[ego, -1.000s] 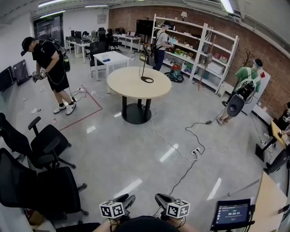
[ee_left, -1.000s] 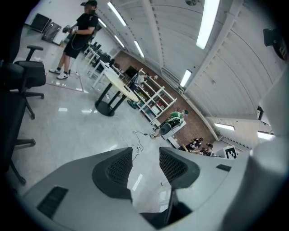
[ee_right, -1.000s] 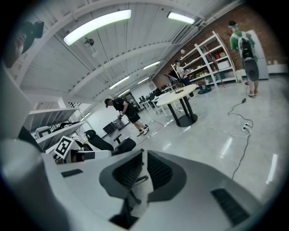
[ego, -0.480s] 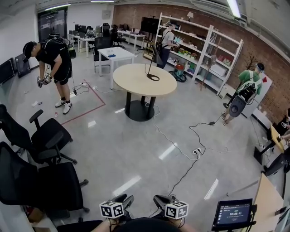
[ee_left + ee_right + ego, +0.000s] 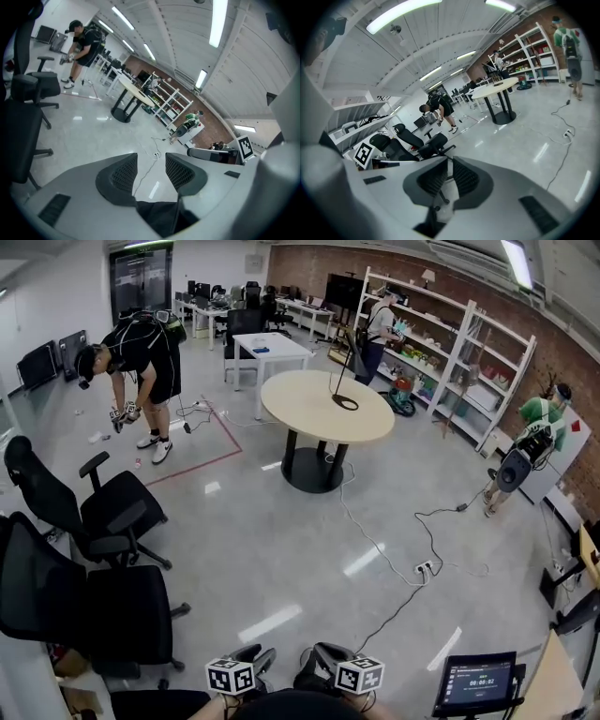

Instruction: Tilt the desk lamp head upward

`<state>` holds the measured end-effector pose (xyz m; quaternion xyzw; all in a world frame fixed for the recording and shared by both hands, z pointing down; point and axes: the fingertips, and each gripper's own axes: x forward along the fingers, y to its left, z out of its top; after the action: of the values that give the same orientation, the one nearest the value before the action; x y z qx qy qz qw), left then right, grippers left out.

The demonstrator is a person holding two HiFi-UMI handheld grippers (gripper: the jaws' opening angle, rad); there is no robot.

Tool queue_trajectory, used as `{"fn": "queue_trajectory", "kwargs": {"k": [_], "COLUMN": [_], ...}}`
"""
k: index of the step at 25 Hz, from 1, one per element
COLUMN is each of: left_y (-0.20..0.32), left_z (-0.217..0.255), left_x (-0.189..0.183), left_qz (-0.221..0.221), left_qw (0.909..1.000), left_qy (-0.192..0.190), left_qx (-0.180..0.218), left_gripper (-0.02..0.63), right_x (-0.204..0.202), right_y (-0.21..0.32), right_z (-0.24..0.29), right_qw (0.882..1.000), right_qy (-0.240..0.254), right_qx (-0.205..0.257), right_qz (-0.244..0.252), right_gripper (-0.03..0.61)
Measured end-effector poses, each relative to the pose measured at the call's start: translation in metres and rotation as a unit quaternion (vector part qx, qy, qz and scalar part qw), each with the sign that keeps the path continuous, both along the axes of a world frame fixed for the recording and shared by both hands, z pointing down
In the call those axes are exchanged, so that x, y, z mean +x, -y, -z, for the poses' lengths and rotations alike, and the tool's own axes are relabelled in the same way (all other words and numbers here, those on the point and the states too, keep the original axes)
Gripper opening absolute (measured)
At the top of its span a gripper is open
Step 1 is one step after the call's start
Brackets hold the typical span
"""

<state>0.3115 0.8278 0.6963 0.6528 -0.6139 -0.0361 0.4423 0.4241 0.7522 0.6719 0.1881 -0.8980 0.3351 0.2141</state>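
Way off at 12 o'clock stands desk lamp [image 5: 338, 377], so left gripper [image 5: 257, 655] (jaws apart) & right gripper [image 5: 323, 653] (jaws closed) wait empty.

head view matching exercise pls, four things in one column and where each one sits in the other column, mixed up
Things
1. desk lamp
2. power strip
3. black office chairs
4. screen

Places
a. on the floor, right of centre
b. bottom right corner of the picture
c. on the round table
d. along the left side

Pairs: 1-c, 2-a, 3-d, 4-b
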Motion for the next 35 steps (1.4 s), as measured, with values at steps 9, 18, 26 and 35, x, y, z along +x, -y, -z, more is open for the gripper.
{"fn": "queue_trajectory", "kwargs": {"k": [9,18,26,35], "left_y": [0.049,0.160,0.188,0.238], "left_z": [0.007,0.035,0.022,0.019], "left_x": [-0.029,-0.007,0.002,-0.016], "left_qz": [0.069,0.028,0.020,-0.006], "left_qw": [0.9969,0.9978,0.9983,0.9991], "left_qy": [0.029,0.059,0.050,0.035], "left_qx": [-0.024,0.008,-0.019,-0.024], "left_gripper": [0.195,0.195,0.195,0.193], "right_x": [-0.040,-0.022,-0.009,-0.020], "right_y": [0.075,0.173,0.206,0.251], "right_z": [0.003,0.010,-0.008,-0.009], "right_qw": [0.997,0.998,0.998,0.999], "right_qy": [0.033,0.045,0.044,0.027], "right_qx": [-0.006,-0.003,-0.037,-0.038], "right_qz": [0.066,0.039,0.018,-0.010], "right_gripper": [0.034,0.034,0.034,0.034]}}
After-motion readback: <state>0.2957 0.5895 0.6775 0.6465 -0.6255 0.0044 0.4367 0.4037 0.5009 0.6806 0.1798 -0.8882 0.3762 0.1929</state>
